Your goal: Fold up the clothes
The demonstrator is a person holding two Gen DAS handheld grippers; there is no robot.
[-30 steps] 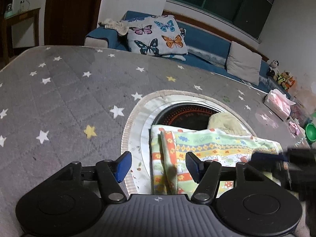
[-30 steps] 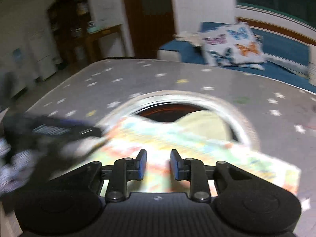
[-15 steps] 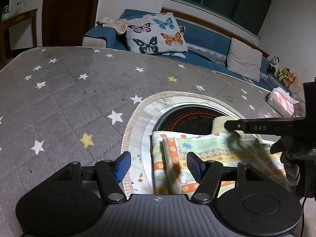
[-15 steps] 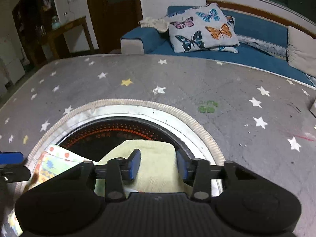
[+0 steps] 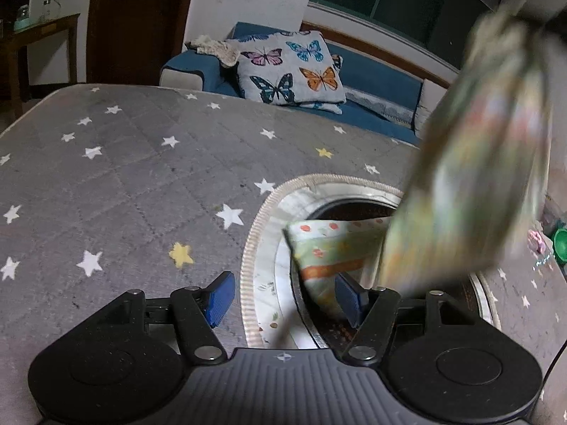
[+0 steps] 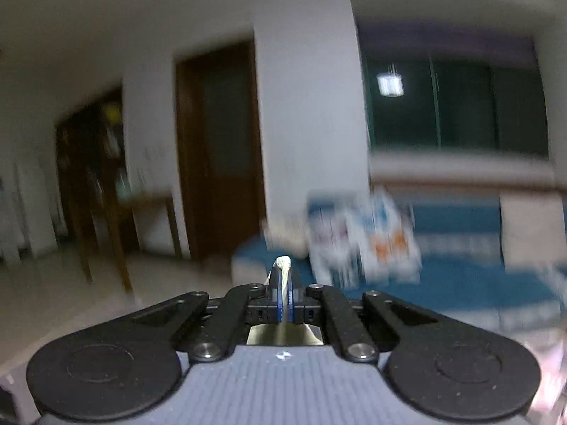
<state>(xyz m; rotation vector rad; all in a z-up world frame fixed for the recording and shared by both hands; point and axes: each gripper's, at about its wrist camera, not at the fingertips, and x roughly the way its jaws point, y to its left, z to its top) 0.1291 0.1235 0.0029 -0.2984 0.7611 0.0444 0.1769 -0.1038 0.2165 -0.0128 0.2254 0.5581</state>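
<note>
A patterned green, orange and yellow garment (image 5: 471,177) hangs blurred in the air at the right of the left wrist view, with its lower part (image 5: 329,248) still lying over the round dark hotplate (image 5: 354,209). My left gripper (image 5: 285,299) is open and empty, low over the grey star mat, with the cloth's lower corner between its fingers. My right gripper (image 6: 283,283) is raised, pointing at the room, and shut on a pale bunched edge of the garment (image 6: 282,262).
The grey star-patterned mat (image 5: 124,184) covers the table around the round cutout rim (image 5: 258,233). A blue sofa (image 5: 375,81) with a butterfly cushion (image 5: 287,67) stands behind. A green object (image 5: 560,241) sits at the far right edge.
My right gripper closed on the garment's edge and swung it up off the table; its view now points at the room. The cloth lifted and unfolded. My left gripper stayed open.
</note>
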